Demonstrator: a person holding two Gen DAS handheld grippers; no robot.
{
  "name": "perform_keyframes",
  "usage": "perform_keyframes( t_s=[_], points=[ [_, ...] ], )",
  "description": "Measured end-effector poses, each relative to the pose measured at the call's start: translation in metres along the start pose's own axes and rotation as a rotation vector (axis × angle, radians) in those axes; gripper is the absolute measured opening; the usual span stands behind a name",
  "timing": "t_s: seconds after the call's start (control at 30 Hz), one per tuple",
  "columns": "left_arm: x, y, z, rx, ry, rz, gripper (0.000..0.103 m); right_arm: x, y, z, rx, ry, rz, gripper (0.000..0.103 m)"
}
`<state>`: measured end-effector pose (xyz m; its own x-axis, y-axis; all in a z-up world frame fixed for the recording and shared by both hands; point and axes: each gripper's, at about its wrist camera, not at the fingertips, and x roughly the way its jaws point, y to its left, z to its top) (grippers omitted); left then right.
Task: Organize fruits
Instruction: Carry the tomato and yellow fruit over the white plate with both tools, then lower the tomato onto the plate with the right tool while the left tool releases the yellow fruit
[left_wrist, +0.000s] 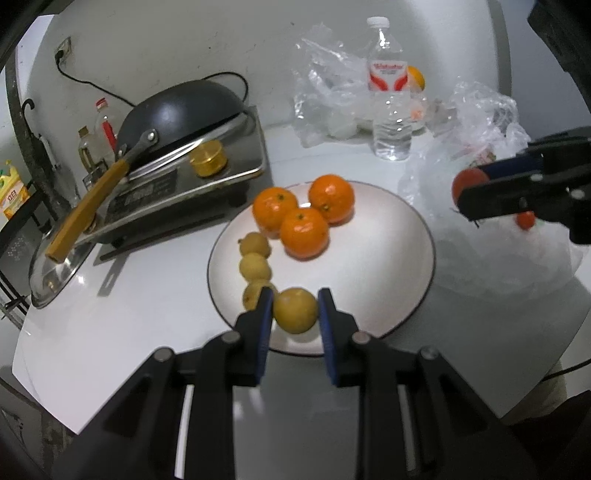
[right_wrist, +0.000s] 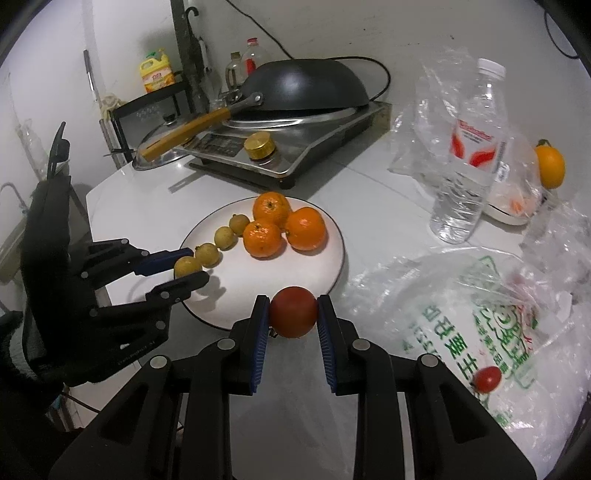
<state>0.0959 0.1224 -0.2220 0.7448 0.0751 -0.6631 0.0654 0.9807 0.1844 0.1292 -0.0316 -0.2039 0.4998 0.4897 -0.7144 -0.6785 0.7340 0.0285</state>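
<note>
A white plate (left_wrist: 388, 258) (right_wrist: 295, 288) holds three oranges (left_wrist: 304, 210) (right_wrist: 284, 227) and a row of small yellow-brown fruits (left_wrist: 255, 258) (right_wrist: 218, 242). My left gripper (left_wrist: 295, 312) (right_wrist: 188, 267) is shut on one more yellow-brown fruit (left_wrist: 295, 310) (right_wrist: 186, 266), low over the plate's near rim at the end of that row. My right gripper (right_wrist: 293, 312) (left_wrist: 476, 192) is shut on a red tomato (right_wrist: 293, 312) (left_wrist: 466, 181), held just off the plate's right edge. A small cherry tomato (right_wrist: 487, 377) (left_wrist: 525, 219) lies on a plastic bag.
A printed plastic bag (right_wrist: 480, 332) spreads right of the plate. Behind it stand a water bottle (right_wrist: 465, 155) (left_wrist: 391, 92), crumpled clear bags and a lone orange (right_wrist: 550, 166). An induction cooker with an upturned wok (right_wrist: 306, 88) (left_wrist: 177, 110) and a lid sits behind left.
</note>
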Motion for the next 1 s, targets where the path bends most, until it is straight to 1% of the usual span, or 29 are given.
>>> perform_keyframes(
  t_s=[0.13,0.4,0.47,0.73,1.0],
  points=[
    [0.004,0.002,-0.003,0.017,0.007,0.017,0.025,0.011,0.006,0.003,-0.006,0.014,0.013,0.028],
    [0.008,0.009,-0.007,0.012,0.007,0.014,0.025,0.031,0.019,0.010,-0.021,0.034,0.048,0.028],
    [0.008,0.011,-0.007,0.007,0.005,0.011,0.026,0.036,0.023,0.012,-0.026,0.041,0.057,0.028],
    [0.010,0.015,-0.007,0.014,-0.003,-0.016,0.027,0.056,0.030,0.018,-0.015,0.059,0.076,0.028],
    [0.007,0.022,-0.009,-0.016,-0.020,-0.051,0.028,0.080,0.038,0.024,-0.008,0.090,0.087,0.028]
  ],
)
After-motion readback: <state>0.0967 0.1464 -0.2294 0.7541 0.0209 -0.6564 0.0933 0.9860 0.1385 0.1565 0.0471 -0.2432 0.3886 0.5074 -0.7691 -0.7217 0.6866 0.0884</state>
